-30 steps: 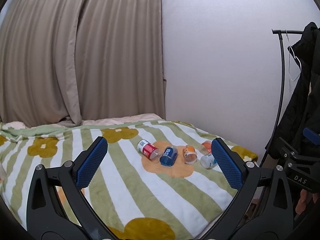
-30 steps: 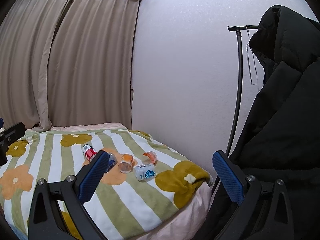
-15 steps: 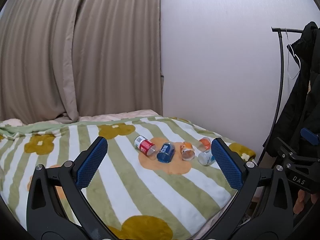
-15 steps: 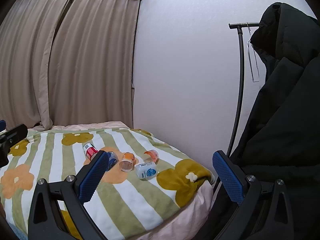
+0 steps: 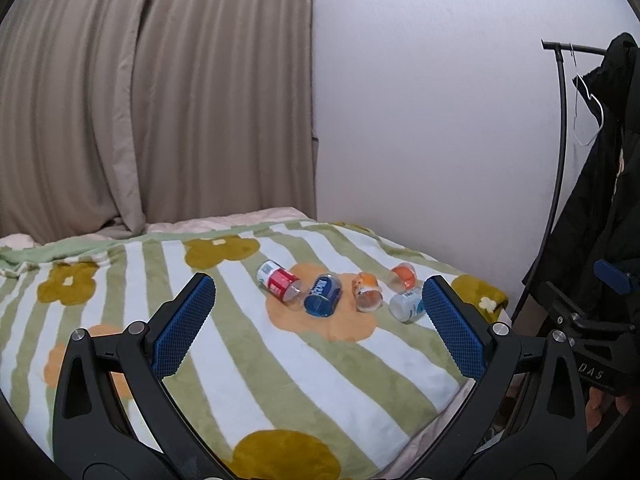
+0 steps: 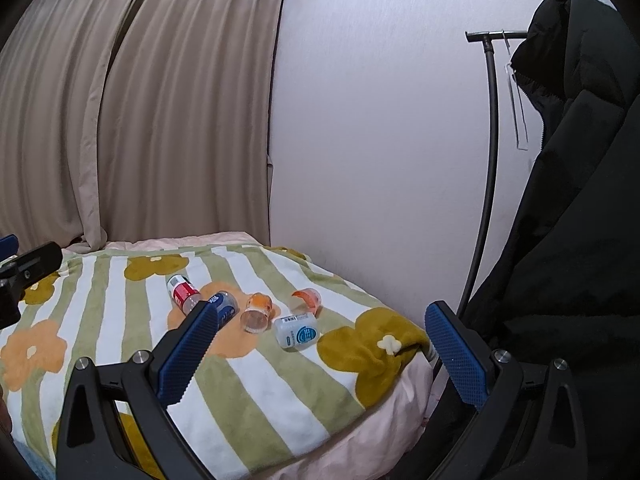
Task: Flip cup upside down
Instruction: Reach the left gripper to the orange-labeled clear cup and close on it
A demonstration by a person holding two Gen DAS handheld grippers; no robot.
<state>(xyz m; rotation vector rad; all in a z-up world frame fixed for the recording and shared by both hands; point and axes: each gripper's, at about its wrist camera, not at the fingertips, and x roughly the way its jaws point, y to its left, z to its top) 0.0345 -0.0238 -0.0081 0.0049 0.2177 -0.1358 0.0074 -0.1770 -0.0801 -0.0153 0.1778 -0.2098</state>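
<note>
On bed (image 5: 280, 380): striped floral blanket, five cups lying on their sides in a row.
Left gripper (image 5: 320, 320): fingers wide, empty, well short of cups.
Right gripper (image 6: 320, 344): fingers wide, empty.
Cups: red (image 5: 279, 282), blue (image 5: 323, 295), orange-print (image 5: 366, 291), white (image 5: 406, 305), orange (image 5: 404, 275).

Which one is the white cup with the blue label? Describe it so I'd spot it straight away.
Look at the bed with the striped flower blanket; five small cups lie on their sides near its far end. The white cup lies nearest the blanket's edge, beside a mustard flower. It alone is white with a blue label; its neighbours are orange, blue and red.
</note>
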